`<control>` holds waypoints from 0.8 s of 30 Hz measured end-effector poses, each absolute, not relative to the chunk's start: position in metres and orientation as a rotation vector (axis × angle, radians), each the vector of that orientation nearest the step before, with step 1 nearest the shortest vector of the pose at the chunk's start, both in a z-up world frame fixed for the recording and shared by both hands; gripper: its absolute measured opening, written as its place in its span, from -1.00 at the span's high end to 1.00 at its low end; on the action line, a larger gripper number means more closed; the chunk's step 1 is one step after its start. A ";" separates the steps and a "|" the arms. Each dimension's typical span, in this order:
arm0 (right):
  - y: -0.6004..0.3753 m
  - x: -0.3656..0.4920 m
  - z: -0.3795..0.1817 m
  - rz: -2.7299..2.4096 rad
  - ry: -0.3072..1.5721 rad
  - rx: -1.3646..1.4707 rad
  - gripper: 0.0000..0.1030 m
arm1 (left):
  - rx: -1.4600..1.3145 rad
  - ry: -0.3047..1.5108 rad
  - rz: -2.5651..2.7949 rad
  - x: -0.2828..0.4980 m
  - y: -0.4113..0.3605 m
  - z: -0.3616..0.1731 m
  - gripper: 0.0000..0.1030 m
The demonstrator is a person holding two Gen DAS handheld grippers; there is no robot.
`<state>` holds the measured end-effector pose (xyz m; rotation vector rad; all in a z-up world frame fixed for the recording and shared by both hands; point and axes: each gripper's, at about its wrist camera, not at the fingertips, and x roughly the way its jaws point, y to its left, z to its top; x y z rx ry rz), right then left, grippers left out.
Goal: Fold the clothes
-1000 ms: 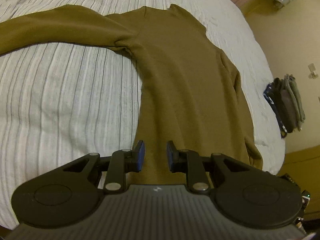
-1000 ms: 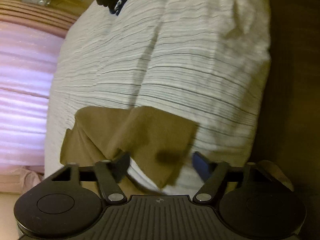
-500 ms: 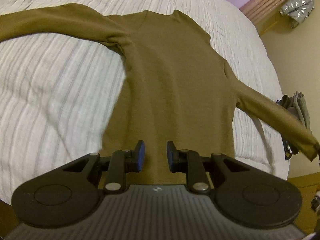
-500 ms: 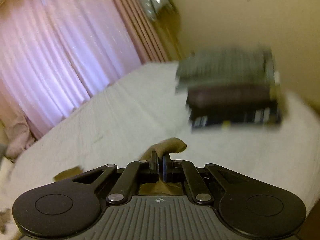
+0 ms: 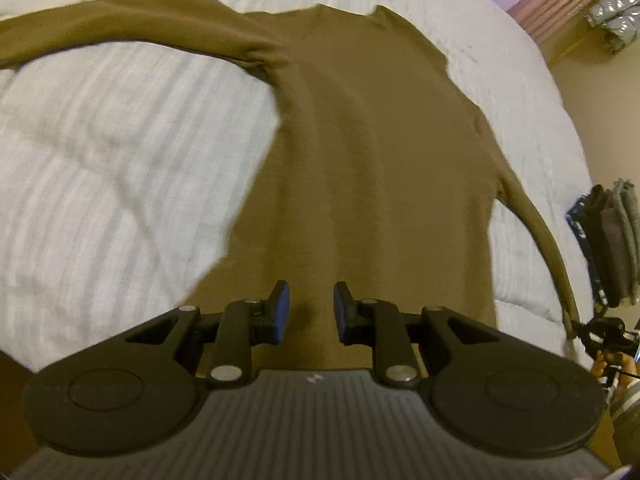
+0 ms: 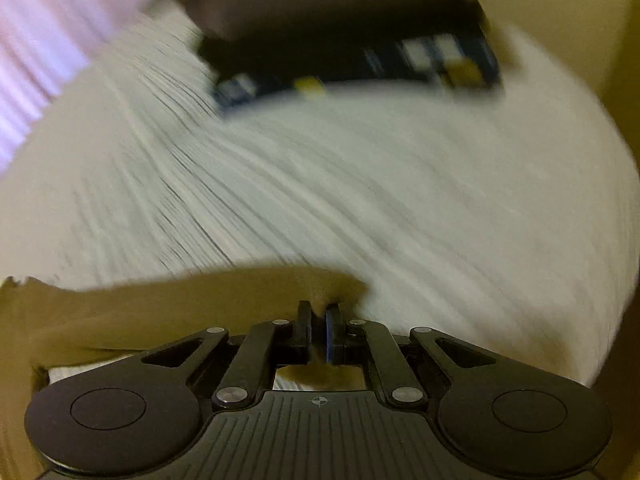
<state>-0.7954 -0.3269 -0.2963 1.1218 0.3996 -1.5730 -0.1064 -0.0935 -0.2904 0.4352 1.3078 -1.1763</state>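
The olive shirt (image 5: pixel 360 152) lies flat on the bed (image 5: pixel 120 160), its length running away from the released left claw (image 5: pixel 308 312) at its hem; the right claw (image 6: pixel 319 334) grips the right sleeve's cuff (image 6: pixel 332 284).

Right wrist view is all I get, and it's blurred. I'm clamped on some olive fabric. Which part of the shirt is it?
Observer: The right sleeve's end; the olive shirt lies flat on the striped bedspread.
Operator: And the left gripper?
Observer: The left gripper is open over the shirt's hem, holding nothing.
Operator: The other sleeve?
Observer: The left sleeve is spread out sideways, unfolded.
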 end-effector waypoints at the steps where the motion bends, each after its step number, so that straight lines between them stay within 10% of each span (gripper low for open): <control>1: -0.319 -0.795 -0.297 -1.574 0.389 1.138 0.51 | 0.447 1.297 -1.170 -0.100 -0.090 -0.288 0.63; 3: -0.302 -0.795 -0.297 -1.574 0.367 1.169 -0.48 | 0.481 1.275 -1.169 -0.089 -0.082 -0.284 0.54; 16: -0.171 -0.640 -0.323 -0.935 0.398 1.355 -0.47 | 0.607 1.308 -1.345 -0.051 -0.075 -0.347 0.31; 19: -0.161 -0.606 -0.338 -0.896 0.402 1.348 -0.47 | 0.602 1.377 -1.379 -0.046 -0.079 -0.367 0.92; 20: -0.160 -0.602 -0.343 -0.895 0.380 1.374 -0.16 | 0.580 1.407 -1.384 -0.043 -0.079 -0.369 0.96; 21: -0.162 -0.599 -0.348 -0.887 0.366 1.404 0.72 | 0.545 1.437 -1.389 -0.039 -0.077 -0.367 0.98; 24: -0.172 -0.597 -0.341 -0.791 0.411 1.483 0.95 | 0.312 1.557 -1.485 -0.019 -0.059 -0.340 0.99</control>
